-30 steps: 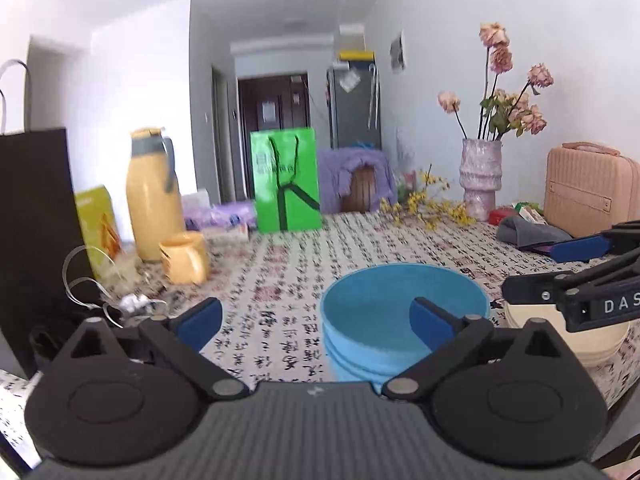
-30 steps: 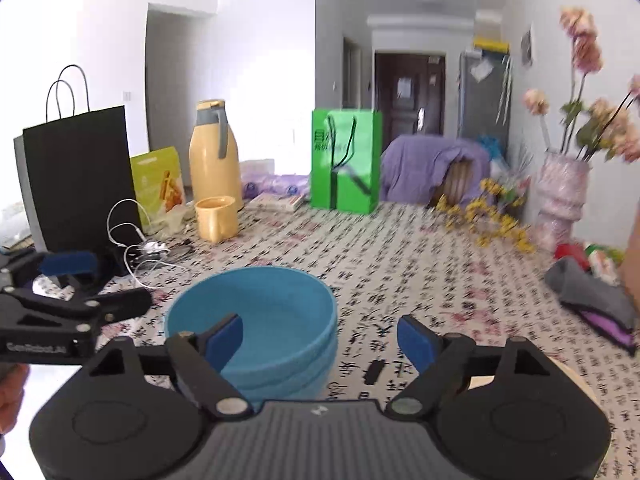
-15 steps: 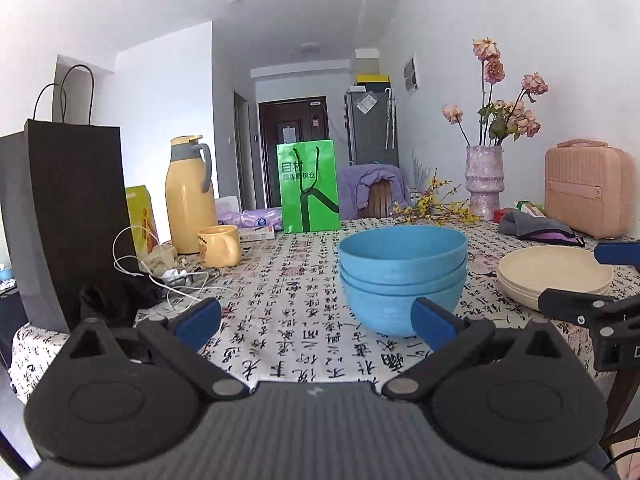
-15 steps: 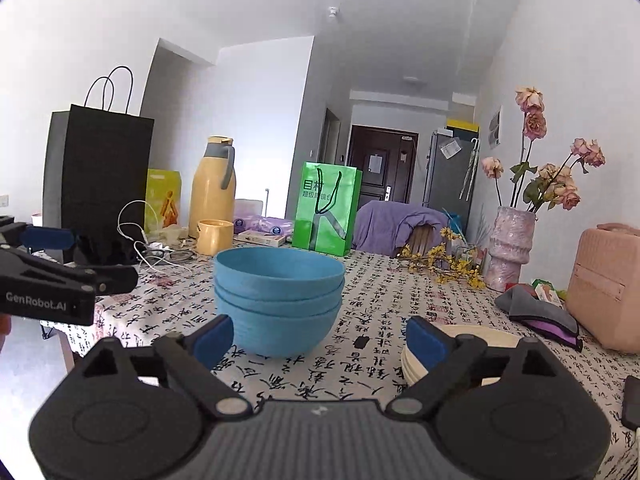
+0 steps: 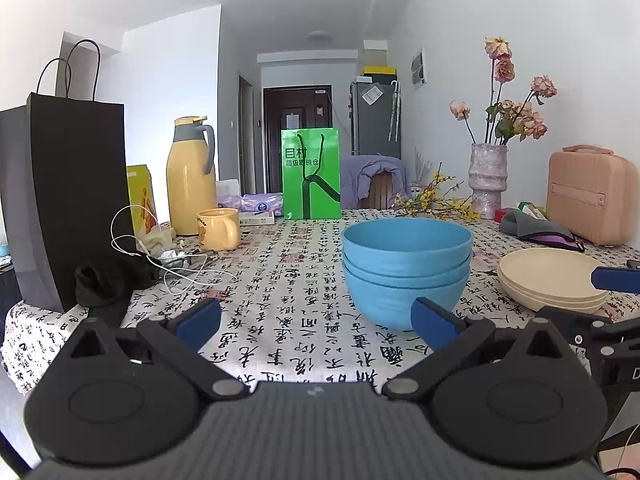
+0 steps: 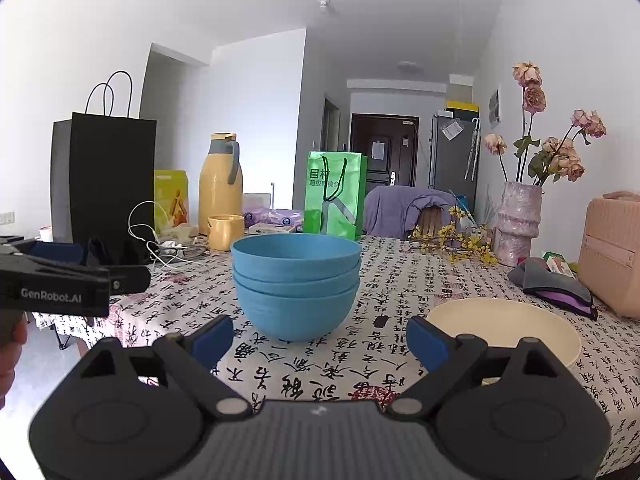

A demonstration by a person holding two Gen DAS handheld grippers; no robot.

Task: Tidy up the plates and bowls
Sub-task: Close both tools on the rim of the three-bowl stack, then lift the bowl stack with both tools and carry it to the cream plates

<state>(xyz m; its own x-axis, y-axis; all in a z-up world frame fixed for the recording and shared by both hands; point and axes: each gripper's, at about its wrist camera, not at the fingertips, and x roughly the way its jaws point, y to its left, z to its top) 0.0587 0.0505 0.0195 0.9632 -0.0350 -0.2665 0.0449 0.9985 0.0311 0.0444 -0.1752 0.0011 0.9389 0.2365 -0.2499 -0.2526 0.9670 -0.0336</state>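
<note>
Stacked bowls (image 5: 406, 268) stood mid-tabletop (image 5: 288, 280); stacked plates (image 5: 554, 280) lay at their right, a mug (image 5: 218, 228) behind left.

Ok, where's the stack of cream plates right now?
The cream plates sit on the tablecloth at the right of the left wrist view, just right of the stacked blue bowls and in front of the grey pouch.

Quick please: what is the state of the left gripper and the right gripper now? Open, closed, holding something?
Left gripper: open, holding nothing.
Right gripper: open, its jaws were just opening, nothing between them.
</note>
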